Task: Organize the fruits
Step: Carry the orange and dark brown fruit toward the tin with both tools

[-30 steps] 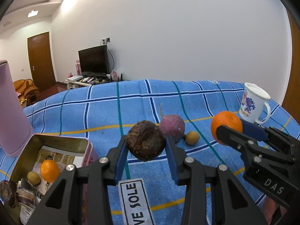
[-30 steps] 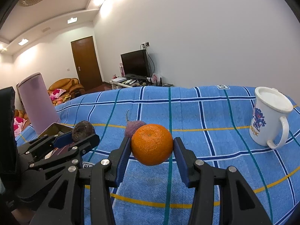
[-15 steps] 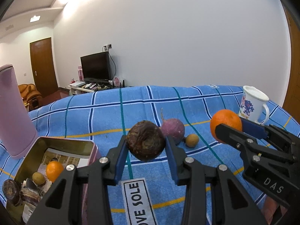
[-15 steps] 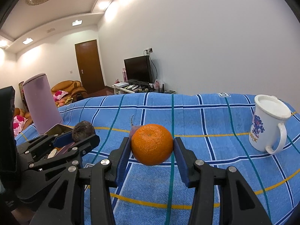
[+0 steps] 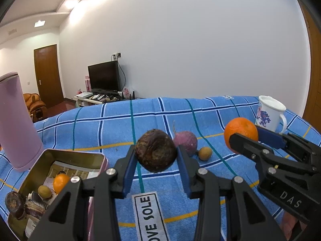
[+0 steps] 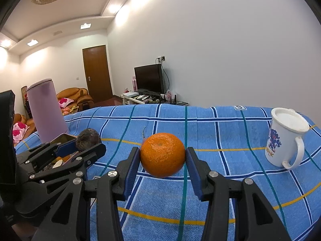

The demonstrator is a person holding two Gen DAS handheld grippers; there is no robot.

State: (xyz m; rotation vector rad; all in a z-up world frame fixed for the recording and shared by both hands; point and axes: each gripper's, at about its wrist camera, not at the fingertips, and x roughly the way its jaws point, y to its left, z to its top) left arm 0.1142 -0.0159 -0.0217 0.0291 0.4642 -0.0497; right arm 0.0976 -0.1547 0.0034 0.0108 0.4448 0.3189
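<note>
Both grippers have tilted up slightly; the fruits stay clamped. Left gripper (image 5: 156,156) jaws grip a dark brown fruit (image 5: 155,150) just right of the tin (image 5: 66,156); right gripper (image 6: 162,158) jaws grip an orange (image 6: 162,154). Some fruits lie inside the tin; a purple root (image 5: 185,142) and small yellow fruit (image 5: 205,153) remain right of it. Its near corner is cut off.

Lighting: bright, even; ceiling lights (image 6: 85,26) flare on wall. Images sharp; fisheye bending, dark corner vignetting.
</note>
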